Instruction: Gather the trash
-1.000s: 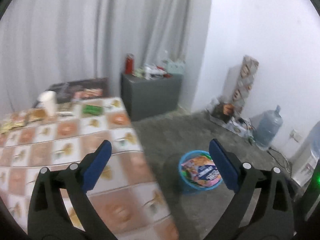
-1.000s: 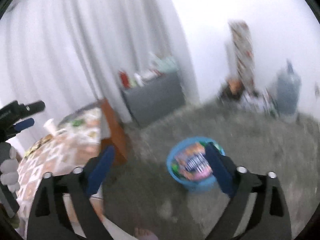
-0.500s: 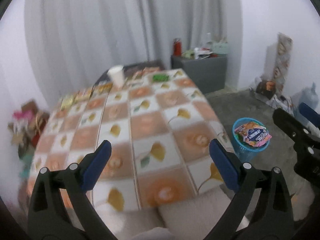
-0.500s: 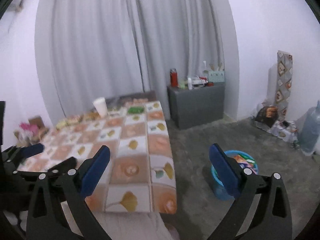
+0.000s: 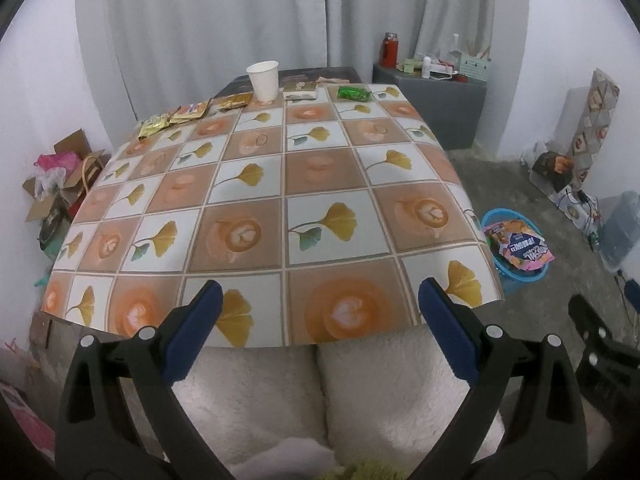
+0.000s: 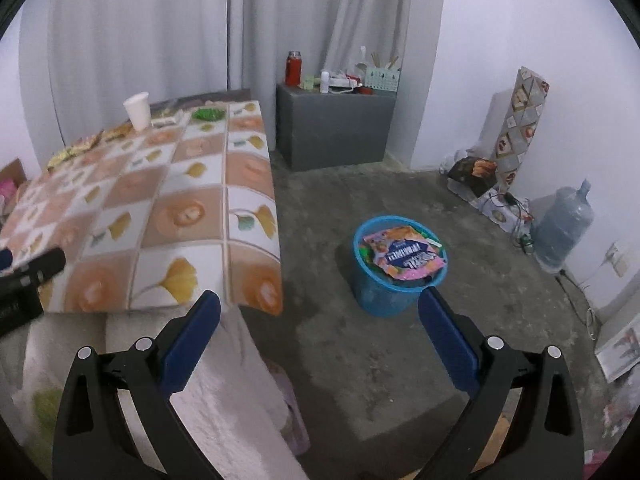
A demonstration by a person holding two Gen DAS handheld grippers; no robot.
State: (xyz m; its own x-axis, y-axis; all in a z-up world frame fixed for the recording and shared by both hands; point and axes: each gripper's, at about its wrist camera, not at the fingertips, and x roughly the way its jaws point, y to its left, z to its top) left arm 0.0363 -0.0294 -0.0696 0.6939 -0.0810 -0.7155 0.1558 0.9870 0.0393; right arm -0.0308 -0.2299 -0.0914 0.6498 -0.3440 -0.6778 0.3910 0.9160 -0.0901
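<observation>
Both pairs of blue-padded fingers spread wide, nothing between them: left gripper (image 5: pixel 318 328) held low at the near edge of the table (image 5: pixel 304 184), aimed along its length; right gripper (image 6: pixel 320 332) off the table's side, aimed over bare floor toward the blue basket (image 6: pixel 362 280). Empty and apart, probably because no pickup is under way and the far end of the table must be reached first. Remaining trash all lined up along that far edge, well away from either gripper: gold and red snack wrappers (image 5: pixel 188 114), a white paper cup (image 5: pixel 263 80) standing upright, a pale flat packet (image 5: pixel 300 92), a green wrapper (image 5: pixel 353 93). Basket on the floor beside the table's right side, near enough for short drops, already topped by a large pink snack bag (image 6: pixel 406 258) lying across its mouth. Fuzzy white fabric below the grippers, apparently the person's lap.
</observation>
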